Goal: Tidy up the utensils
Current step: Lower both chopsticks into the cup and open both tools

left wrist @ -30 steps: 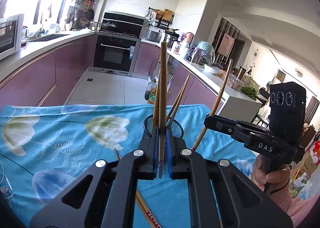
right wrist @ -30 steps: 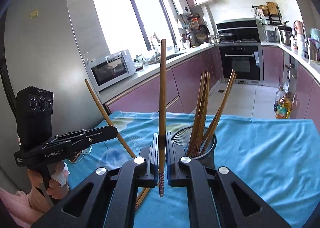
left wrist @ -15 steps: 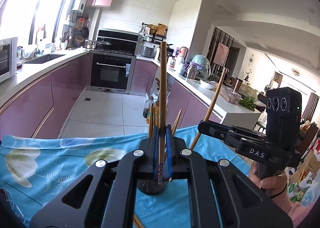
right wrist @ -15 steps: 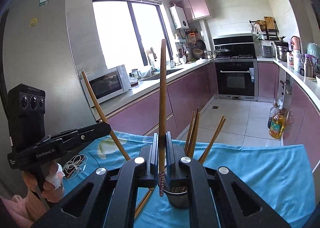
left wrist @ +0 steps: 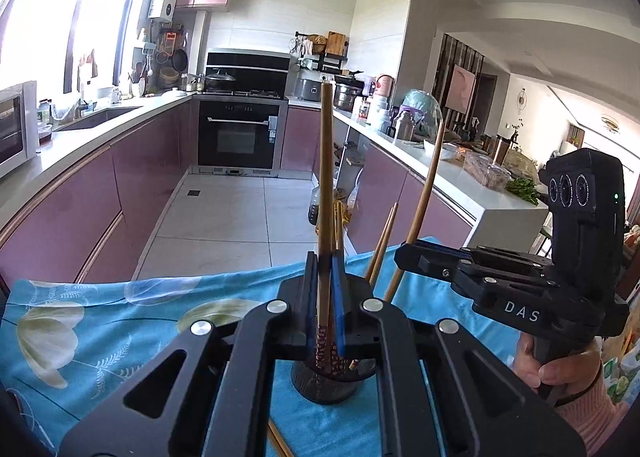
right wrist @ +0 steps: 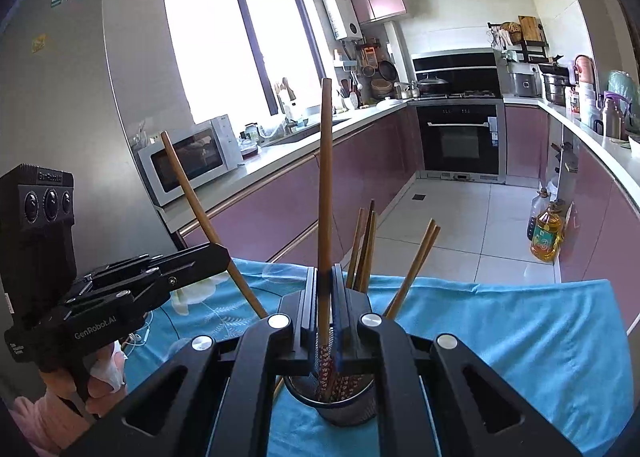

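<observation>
We have a chopstick clamped in each hand-held gripper: the left hand-held gripper (left wrist: 325,317) is pressed together on the left chopstick (left wrist: 326,193), and the right hand-held gripper (right wrist: 325,317) is pressed together on the right chopstick (right wrist: 325,193). Both sticks stand close to upright, patterned ends down, and those ends sit right at the mouth of the dark mesh holder (right wrist: 346,401) on the table, which is covered with a blue floral cloth (right wrist: 500,337); whether they have passed inside the rim we cannot tell for sure. Several other chopsticks (right wrist: 366,245) already lean in the holder. We judge these sticks to be light, stiff and smooth, so the pads hold them by friction alone, and a thin round shaft can pivot or slide between flat pads if it knocks the rim or a neighbour. We hold them low, near the patterned end, which leaves a long free length above; that gives good aim at the opening but lets the top swing. The holder looks light too, and a sideways nudge could tip it. A loose chopstick (left wrist: 280,443) lies on the cloth beside the holder; we would take it well along its shaft.
</observation>
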`<state>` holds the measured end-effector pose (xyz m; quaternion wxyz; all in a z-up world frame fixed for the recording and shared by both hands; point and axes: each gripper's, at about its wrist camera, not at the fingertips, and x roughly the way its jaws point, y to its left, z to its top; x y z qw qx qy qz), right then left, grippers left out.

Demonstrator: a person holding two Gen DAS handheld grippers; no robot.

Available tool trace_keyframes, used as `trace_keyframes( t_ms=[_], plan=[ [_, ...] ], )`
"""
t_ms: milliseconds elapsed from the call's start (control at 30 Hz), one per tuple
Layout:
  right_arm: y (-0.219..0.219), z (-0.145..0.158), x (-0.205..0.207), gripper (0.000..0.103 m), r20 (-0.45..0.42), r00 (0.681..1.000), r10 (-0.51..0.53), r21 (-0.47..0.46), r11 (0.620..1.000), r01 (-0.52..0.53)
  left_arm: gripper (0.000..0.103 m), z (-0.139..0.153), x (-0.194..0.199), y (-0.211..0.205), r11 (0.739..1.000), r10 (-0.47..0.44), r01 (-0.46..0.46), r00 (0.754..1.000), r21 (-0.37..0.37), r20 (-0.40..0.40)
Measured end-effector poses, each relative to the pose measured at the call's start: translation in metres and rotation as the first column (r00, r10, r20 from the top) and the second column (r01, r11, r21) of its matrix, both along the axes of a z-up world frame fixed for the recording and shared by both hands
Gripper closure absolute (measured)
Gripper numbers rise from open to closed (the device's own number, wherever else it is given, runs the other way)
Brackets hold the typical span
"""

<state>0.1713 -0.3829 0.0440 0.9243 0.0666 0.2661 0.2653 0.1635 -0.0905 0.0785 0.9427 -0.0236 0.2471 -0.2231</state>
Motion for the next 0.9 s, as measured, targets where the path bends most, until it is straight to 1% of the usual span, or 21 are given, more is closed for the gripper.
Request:
trace_keyframes(
  t_ms=[100, 267, 400, 633, 800, 900],
  plan=[
    [0.001, -0.009, 0.004, 0.097, -0.030, 1.000, 0.001, -0.013, 1.000, -0.002, 0.095, -0.010, 0.006, -0.002, 1.000, -0.006, 0.007, 1.000, 0.025, -0.025],
    [0.003, -0.018, 0.006, 0.097, -0.066, 0.998, 0.008, -0.039, 0.999, -0.010, 0.095, -0.027, 0.013, -0.006, 0.997, -0.040, 0.044, 0.996, 0.064, -0.074],
    [0.007, -0.028, 0.009, 0.097, -0.101, 0.995, 0.012, -0.067, 0.998, -0.019, 0.095, -0.035, 0.017, -0.005, 0.995, -0.053, 0.062, 0.994, 0.084, -0.099],
    [0.009, -0.040, 0.019, 0.097, -0.147, 0.989, 0.003, -0.082, 0.996, -0.015, 0.095, -0.048, 0.025, -0.013, 0.987, -0.075, 0.096, 0.985, 0.132, -0.156],
    [0.009, -0.044, 0.024, 0.095, -0.161, 0.987, -0.010, -0.085, 0.996, -0.004, 0.095, -0.061, 0.037, -0.015, 0.987, -0.084, 0.111, 0.973, 0.117, -0.215],
    [0.007, -0.046, 0.024, 0.095, -0.162, 0.987, -0.020, -0.076, 0.997, 0.008, 0.095, -0.067, 0.044, -0.015, 0.988, -0.079, 0.106, 0.970, 0.108, -0.230]
  ],
)
